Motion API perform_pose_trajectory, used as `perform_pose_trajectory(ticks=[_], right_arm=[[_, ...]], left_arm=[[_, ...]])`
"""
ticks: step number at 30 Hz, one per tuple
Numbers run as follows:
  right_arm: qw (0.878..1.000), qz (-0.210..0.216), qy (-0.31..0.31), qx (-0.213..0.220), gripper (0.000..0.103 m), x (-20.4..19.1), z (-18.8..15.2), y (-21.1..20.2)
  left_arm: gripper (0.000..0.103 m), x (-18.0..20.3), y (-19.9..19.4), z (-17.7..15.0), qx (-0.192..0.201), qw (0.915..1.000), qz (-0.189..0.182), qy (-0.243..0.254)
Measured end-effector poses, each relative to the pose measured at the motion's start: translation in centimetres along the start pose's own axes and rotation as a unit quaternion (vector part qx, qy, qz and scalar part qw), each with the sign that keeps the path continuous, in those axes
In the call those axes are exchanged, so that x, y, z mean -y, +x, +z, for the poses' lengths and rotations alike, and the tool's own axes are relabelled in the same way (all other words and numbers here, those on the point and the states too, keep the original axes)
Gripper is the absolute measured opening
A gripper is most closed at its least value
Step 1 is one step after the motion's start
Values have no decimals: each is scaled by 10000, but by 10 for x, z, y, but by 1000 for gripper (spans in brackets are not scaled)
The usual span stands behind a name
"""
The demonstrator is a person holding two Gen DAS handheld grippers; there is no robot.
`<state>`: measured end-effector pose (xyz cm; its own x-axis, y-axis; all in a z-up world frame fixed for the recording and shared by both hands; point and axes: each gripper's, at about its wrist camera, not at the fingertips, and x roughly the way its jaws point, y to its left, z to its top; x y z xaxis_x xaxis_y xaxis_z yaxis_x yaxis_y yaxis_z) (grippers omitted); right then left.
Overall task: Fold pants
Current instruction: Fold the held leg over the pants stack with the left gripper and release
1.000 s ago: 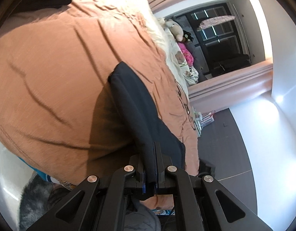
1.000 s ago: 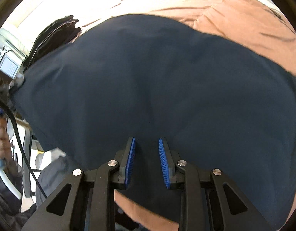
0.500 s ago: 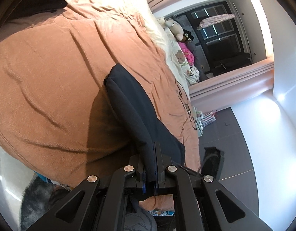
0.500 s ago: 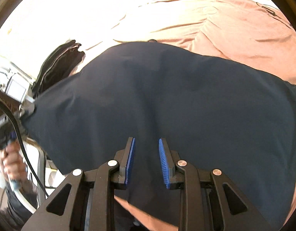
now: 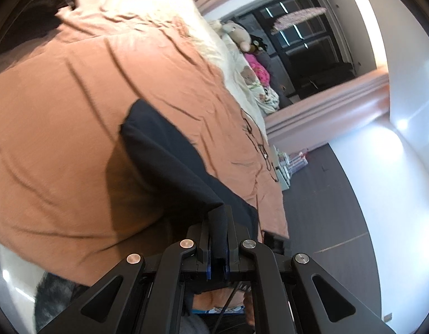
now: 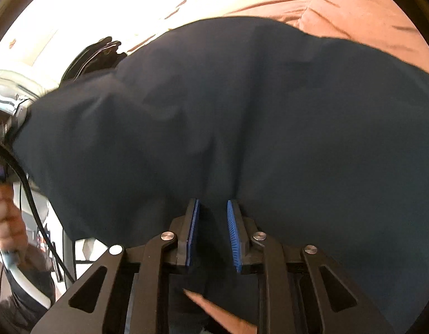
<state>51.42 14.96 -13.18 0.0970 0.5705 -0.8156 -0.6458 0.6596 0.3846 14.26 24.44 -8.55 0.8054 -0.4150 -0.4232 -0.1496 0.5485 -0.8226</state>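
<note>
Ahead of me lies a wrinkled terracotta bedspread (image 5: 75, 117) on the bed, plush toys (image 5: 242, 34) heaped at its far end, beside a dark window (image 5: 306, 47) and grey floor (image 5: 326, 208).

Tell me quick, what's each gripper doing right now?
Left gripper: shut on the pants.
Right gripper: fingers apart with pants fabric between them; cannot tell if it grips.

Pants (image 5: 170, 161) lie on bedspread (image 5: 61, 128), one edge pinched betw. fingers of left gripper (image 5: 217, 239) at bed's near edge. In right wrist view pants (image 6: 242, 128) spread across bedspread (image 6: 353, 5), under & ahead of right gripper (image 6: 213, 222), fingers apart w/ fabric betw. them. Stuffed toys (image 5: 250, 64) at bed's far side, window (image 5: 306, 47) behind. Floor (image 5: 331, 208) right of bed.
</note>
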Motion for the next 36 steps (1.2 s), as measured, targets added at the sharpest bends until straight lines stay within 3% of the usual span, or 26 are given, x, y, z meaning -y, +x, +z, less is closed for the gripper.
perform_pose_trajectory(ticks=[6,17,23,34,36], right_arm=[[9992,277,211,194,18,13,-23,-25],[9813,363,1236,1428,19,70,-83,-127],[9652,205,1703,1972,19,96,-118,-176],[9451,-58,2328,2290,19,125,-183,-216],[9416,-100,2431,2329,24,121,-195,-220]], left_arm=[[6,41,20,5,-123,9989,-153,427],[6,118,79,1,-631,9906,-259,1185],[6,157,129,-12,-987,9820,-197,1599],[6,199,226,-64,-1911,9596,-160,2058],[6,203,239,-77,-2068,9548,-133,2132]])
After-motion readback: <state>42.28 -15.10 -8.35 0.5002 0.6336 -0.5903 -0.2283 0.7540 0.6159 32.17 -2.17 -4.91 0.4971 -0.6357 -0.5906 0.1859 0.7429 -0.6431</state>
